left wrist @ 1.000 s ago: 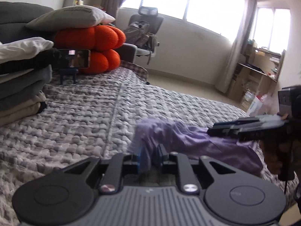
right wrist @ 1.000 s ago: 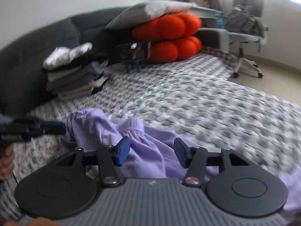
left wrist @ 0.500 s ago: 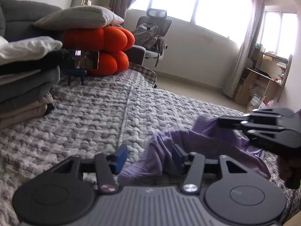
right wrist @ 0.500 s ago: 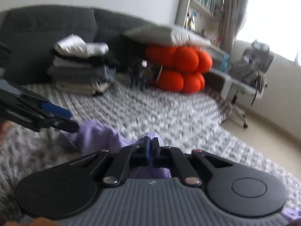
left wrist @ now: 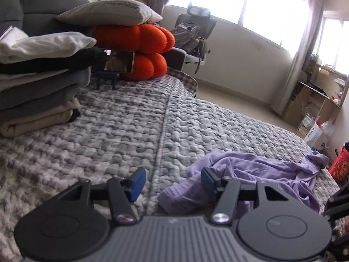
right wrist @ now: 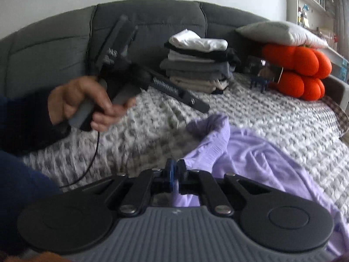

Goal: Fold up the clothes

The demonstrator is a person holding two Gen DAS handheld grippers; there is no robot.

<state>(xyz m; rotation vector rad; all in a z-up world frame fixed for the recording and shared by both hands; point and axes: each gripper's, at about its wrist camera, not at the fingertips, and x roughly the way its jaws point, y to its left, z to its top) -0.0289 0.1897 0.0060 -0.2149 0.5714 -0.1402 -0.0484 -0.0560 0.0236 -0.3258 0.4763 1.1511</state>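
A crumpled lilac garment point(left wrist: 261, 174) lies on the grey quilted bed cover point(left wrist: 109, 131), at the lower right of the left wrist view. My left gripper point(left wrist: 172, 175) hovers over its near edge with the jaws opening; the cloth lies beside the right finger and nothing is pinched. In the right wrist view my right gripper point(right wrist: 174, 170) has its blue pads pressed on an edge of the lilac garment point(right wrist: 250, 152), and the jaws are just starting to part. A hand point(right wrist: 87, 102) holds the left gripper's handle above the cover, to the left of the cloth.
A stack of folded clothes point(left wrist: 32, 87) stands at the back left by the grey sofa back point(right wrist: 141, 26). Beside it are a phone on a small stand point(left wrist: 118, 61), orange cushions point(left wrist: 141, 50) and a pillow. Beyond the bed are an office chair point(left wrist: 192, 39) and shelves.
My left gripper let go of the lilac cloth and spread its fingers. My right gripper closed on the cloth's edge, rolled and swung so that it now faces the sofa.
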